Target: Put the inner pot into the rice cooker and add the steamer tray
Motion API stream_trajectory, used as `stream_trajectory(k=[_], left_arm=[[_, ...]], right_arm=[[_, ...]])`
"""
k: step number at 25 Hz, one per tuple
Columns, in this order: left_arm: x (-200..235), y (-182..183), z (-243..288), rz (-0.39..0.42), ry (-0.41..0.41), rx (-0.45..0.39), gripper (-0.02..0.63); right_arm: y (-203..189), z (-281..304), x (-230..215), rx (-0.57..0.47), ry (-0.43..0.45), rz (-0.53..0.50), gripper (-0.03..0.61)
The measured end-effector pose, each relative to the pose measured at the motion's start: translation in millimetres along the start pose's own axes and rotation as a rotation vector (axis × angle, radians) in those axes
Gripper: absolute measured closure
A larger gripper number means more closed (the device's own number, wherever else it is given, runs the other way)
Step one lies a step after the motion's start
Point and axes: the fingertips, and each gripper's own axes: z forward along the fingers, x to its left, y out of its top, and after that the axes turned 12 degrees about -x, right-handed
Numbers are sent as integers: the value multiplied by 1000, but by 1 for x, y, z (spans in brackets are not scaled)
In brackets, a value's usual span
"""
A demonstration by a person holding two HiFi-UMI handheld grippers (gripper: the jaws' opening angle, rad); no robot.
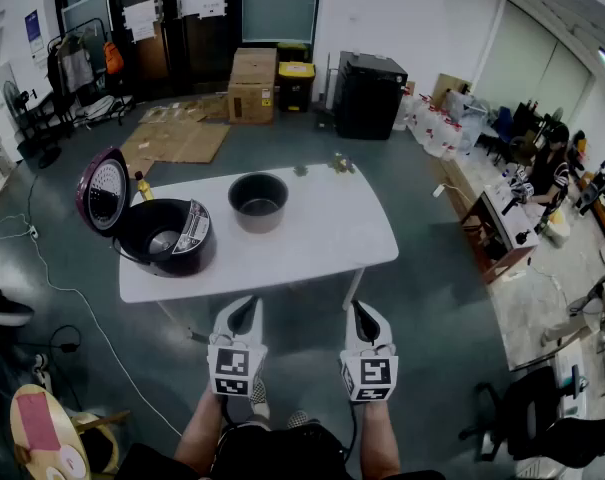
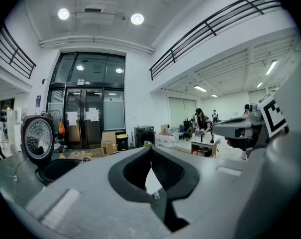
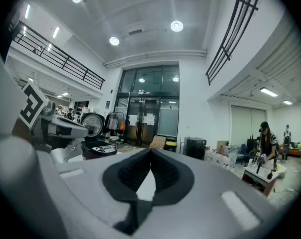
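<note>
A dark purple rice cooker [image 1: 167, 236] stands on the left of the white table [image 1: 322, 238], its round lid [image 1: 104, 190] swung up and open. The black inner pot [image 1: 258, 200] sits empty on the table's middle, to the right of the cooker. I cannot make out a steamer tray. My left gripper [image 1: 244, 314] and right gripper [image 1: 363, 319] hover side by side just off the table's near edge, both shut and empty. The left gripper view shows the left gripper's [image 2: 150, 148] tips meeting, with the cooker [image 2: 55, 167] to its left. In the right gripper view, the right gripper [image 3: 150, 151] is the same, with the cooker [image 3: 99, 148] to its left.
Small items [image 1: 340, 163] lie at the table's far edge. Cardboard boxes [image 1: 252, 85] and a black cabinet [image 1: 370, 94] stand behind the table. A person [image 1: 547, 168] works at a bench on the right. A cable [image 1: 72, 293] trails over the floor at the left, by a round stool [image 1: 47, 433].
</note>
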Motion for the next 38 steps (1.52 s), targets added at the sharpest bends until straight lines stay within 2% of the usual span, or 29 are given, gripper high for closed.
stream_trajectory(k=[12, 25, 31, 38], left_arm=[[32, -3, 35, -2, -32, -5, 603], [94, -5, 81, -17, -100, -33, 603], [113, -21, 91, -31, -126, -26, 603], [132, -26, 99, -55, -112, -27, 603]], right_arm=[[-6, 42, 3, 7, -40, 29, 575], [-3, 104, 25, 8, -109, 3, 575], [-10, 120, 39, 28, -121, -18, 575], [-14, 140, 46, 47, -116, -29, 575]])
